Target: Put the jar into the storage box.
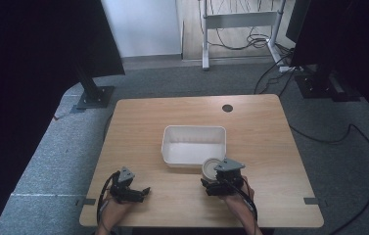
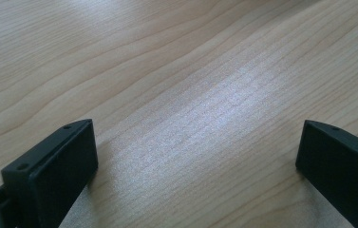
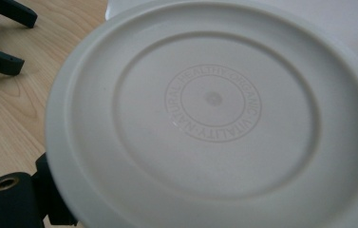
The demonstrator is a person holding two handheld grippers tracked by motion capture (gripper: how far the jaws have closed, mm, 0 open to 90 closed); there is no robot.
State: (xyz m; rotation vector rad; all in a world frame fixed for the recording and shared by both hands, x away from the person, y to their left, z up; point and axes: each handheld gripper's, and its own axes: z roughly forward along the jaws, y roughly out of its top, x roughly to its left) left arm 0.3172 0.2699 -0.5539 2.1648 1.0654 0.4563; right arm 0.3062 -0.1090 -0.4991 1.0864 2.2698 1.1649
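Observation:
A round white plate with a raised rim stands tilted just off the near right corner of a white rectangular tub at the middle of the wooden table. My right gripper is shut on the plate's near edge. In the right gripper view the plate's embossed face is very close, with one black finger under its lower left rim; the other is hidden. My left gripper lies open on the near left of the table, its jaws wide apart over bare wood, holding nothing.
A dark cable hole sits near the table's far edge. Black stands flank the table on the grey carpet, with cables trailing at the right. A white desk frame stands at the back.

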